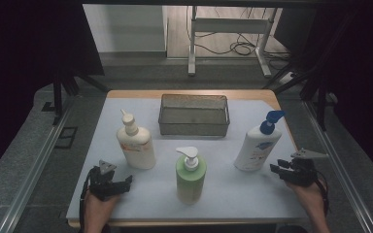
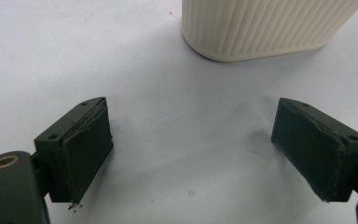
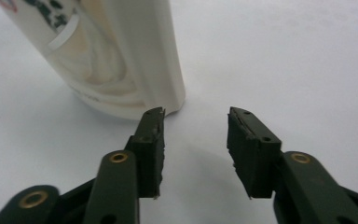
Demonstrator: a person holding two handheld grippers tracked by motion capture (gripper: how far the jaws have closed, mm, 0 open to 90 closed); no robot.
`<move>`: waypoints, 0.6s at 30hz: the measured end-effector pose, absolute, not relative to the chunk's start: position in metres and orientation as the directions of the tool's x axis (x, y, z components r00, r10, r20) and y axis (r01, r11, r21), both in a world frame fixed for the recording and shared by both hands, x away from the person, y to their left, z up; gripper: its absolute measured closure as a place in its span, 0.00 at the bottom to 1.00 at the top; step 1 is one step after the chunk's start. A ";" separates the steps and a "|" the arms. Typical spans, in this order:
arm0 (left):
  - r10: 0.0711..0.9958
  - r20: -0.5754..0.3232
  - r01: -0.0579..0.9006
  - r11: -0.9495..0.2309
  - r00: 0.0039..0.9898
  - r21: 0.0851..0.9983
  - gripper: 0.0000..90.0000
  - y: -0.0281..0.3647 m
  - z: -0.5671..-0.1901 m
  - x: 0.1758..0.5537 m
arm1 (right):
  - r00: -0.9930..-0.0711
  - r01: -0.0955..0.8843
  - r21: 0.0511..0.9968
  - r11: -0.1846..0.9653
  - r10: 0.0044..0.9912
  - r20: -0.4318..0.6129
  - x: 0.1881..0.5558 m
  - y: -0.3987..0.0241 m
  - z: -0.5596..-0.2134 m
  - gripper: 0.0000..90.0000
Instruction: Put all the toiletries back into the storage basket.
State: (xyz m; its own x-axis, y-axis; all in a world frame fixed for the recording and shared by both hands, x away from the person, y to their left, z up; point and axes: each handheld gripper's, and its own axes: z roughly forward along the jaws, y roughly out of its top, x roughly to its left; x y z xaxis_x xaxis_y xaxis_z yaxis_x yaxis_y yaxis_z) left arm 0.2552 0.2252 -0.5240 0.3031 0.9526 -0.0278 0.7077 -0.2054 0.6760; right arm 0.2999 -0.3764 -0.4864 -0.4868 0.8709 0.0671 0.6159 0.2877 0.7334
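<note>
Item: white pump bottle, blue cap (image 1: 257, 145), upright at 3 o'clock on mat (image 1: 223, 191). Rigid, smooth, top-heavy; best gripped across lower body. Right gripper (image 1: 275, 168) just beside, part-open, empty; left gripper (image 1: 128, 180) wide, empty.

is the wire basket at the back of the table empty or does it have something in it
Empty. In the high view the wire basket shows only its bare mesh floor, and all three bottles stand outside it on the white mat.

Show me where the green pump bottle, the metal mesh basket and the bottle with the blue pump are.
green pump bottle (image 1: 190, 180), high view, on the front of its green body.
metal mesh basket (image 1: 194, 130), high view, on its near wall.
bottle with the blue pump (image 1: 257, 148), high view, on its white body.
</note>
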 end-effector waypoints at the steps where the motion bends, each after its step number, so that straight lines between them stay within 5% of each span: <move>1: 0.953 -0.028 0.708 -0.205 0.303 0.676 0.13 0.225 -0.524 0.255 | -0.485 0.618 0.732 0.286 0.872 0.068 0.301 -0.376 -0.486 0.66; 18: 0.953 -0.028 0.708 -0.205 0.303 0.676 0.13 0.225 -0.524 0.255 | -0.482 0.647 0.722 0.245 0.865 0.138 0.334 -0.373 -0.495 1.00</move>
State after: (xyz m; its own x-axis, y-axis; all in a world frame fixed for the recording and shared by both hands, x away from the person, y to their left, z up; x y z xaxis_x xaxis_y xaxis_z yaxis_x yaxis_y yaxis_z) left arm 0.2552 0.2252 -0.5241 0.3032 0.9525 -0.0283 0.7077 -0.2052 0.6761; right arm 0.3345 -0.3730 -0.4947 -0.4820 0.8652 0.1383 0.6467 0.2448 0.7224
